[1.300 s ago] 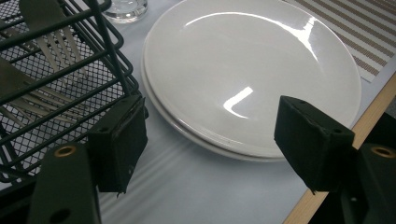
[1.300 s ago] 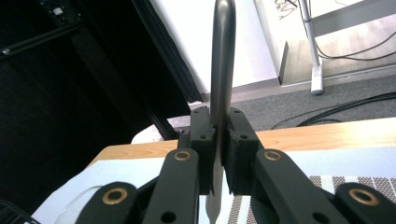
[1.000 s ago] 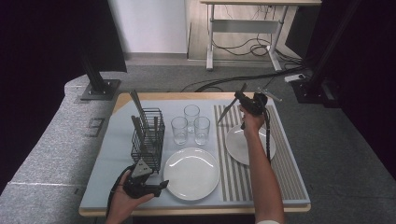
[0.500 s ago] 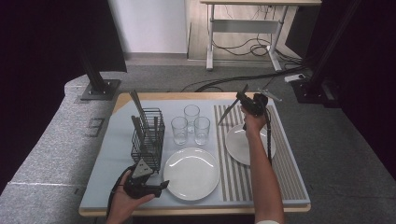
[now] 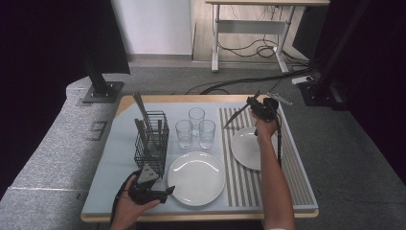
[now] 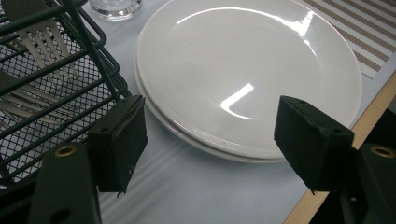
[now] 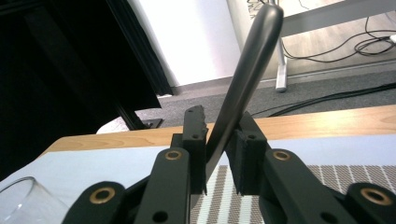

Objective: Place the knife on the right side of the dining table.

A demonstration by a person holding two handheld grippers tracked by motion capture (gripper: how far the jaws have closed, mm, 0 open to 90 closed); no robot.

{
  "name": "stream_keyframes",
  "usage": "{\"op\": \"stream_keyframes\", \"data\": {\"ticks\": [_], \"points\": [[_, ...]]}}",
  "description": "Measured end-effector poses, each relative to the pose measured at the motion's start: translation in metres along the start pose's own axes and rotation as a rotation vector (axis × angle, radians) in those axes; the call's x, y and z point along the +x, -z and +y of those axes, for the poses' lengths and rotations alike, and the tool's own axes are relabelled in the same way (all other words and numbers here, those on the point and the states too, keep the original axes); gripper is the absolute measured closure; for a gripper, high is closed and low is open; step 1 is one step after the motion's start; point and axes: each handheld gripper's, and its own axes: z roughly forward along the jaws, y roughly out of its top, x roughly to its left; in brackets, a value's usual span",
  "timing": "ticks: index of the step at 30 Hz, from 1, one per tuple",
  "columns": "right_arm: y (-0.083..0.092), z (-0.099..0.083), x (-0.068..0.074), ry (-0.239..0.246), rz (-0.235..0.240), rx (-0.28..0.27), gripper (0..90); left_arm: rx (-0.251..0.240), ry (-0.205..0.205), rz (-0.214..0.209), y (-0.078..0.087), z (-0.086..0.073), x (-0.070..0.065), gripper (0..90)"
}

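My right gripper (image 5: 250, 103) is raised over the far end of the striped mat (image 5: 297, 177), with a dark knife (image 5: 234, 117) slanting between its jaws. In the right gripper view the knife's handle (image 7: 247, 70) rises between the pads, and the right gripper (image 7: 222, 158) still pinches it. Its jaws have just been opening a little. The knife's tip points down to the left of the white plate (image 5: 246, 148); I cannot tell whether it touches the mat. My left gripper (image 5: 168, 190) rests open at the table's front edge, and its own view (image 6: 210, 140) looks onto stacked white plates (image 6: 243, 70).
A black wire cutlery basket (image 5: 152, 143) holding forks (image 6: 42, 32) and other cutlery stands at the left, close to my left gripper. Three glasses (image 5: 196, 127) stand behind the stacked plates (image 5: 196, 177). The wooden table edge (image 6: 373, 116) runs just to the right.
The right hand with the knife has barely shifted. The left hand has stayed put.
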Motion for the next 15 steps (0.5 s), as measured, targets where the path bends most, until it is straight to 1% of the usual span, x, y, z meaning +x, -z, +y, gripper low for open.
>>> {"op": "stream_keyframes", "data": {"ticks": [4, 9, 11, 15], "points": [[0.002, -0.002, -0.007, -0.006, -0.017, 0.007, 76.3, 0.0, 0.001, 0.0, -0.001, 0.0, 0.0, 25.7], [0.005, -0.005, -0.017, -0.025, -0.022, 0.02, 74.9, 0.005, -0.002, -0.001, -0.002, 0.0, -0.002, 25.8], [0.006, -0.005, -0.019, -0.021, -0.026, 0.029, 74.4, 0.007, -0.004, -0.002, -0.003, 0.0, -0.003, 25.8], [0.008, -0.007, -0.022, -0.024, -0.024, 0.025, 74.1, 0.006, -0.006, -0.002, -0.004, 0.001, -0.004, 25.8]]}}
